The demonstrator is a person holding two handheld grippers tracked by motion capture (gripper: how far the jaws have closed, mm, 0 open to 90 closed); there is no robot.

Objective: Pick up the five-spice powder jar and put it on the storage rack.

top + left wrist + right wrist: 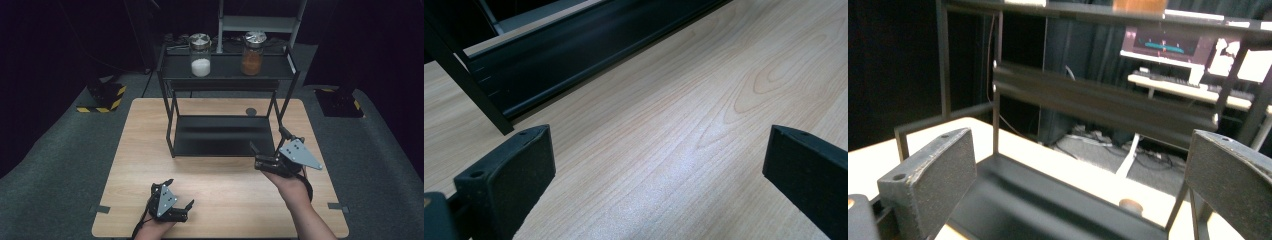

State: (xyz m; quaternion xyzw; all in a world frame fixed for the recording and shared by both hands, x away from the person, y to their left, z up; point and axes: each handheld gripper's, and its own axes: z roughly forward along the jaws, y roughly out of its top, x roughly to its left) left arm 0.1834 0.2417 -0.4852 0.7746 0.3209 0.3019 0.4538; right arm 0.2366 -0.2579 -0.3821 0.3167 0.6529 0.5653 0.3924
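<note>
A black two-tier metal shelf stands at the back of the wooden table. On its top tier stand a jar of white powder and a jar of orange-brown powder, both with metal lids. My left gripper rests near the table's front edge, open and empty, its jaws wide over bare wood. My right gripper hovers at the lower tier's front right corner, open, with nothing between its jaws. In the right gripper view the lower tier lies ahead.
A small dark round disc lies on the table behind the shelf. Grey carpet surrounds the table, with yellow-black striped bases at the left and right. Tape tabs mark the table's front corners.
</note>
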